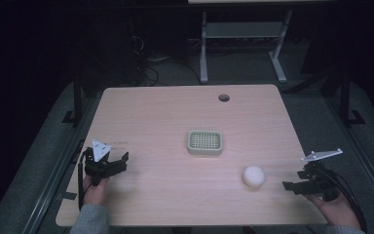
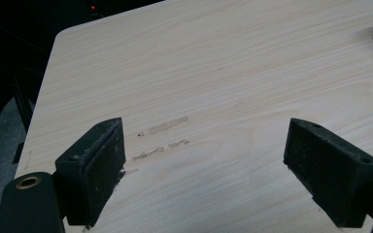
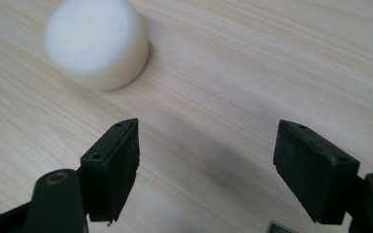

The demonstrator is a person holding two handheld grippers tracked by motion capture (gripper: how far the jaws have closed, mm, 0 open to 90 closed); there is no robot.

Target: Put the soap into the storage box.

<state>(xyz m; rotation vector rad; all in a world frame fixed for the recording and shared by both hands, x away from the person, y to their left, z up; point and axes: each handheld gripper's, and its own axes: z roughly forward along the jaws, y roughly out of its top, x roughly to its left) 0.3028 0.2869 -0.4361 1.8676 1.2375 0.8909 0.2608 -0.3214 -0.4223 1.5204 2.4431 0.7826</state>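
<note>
white puck [image 1: 253, 176]: on the bench [image 1: 165, 112], near the right claw [image 1: 288, 185], untouched
slotted tray [image 1: 205, 142]: mid-bench, empty
right claw: jaws wide, holding nothing
left claw [image 1: 124, 157]: wide, idle
progress: likely nothing done; grasp and placing remain

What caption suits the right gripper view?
Open right gripper hovering over wooden table, white round sponge just ahead.

Lab/office, bare wood desk [image 1: 175, 112] w/ cable hole [image 1: 224, 97], cables [image 1: 146, 68] on floor, dark room
</note>
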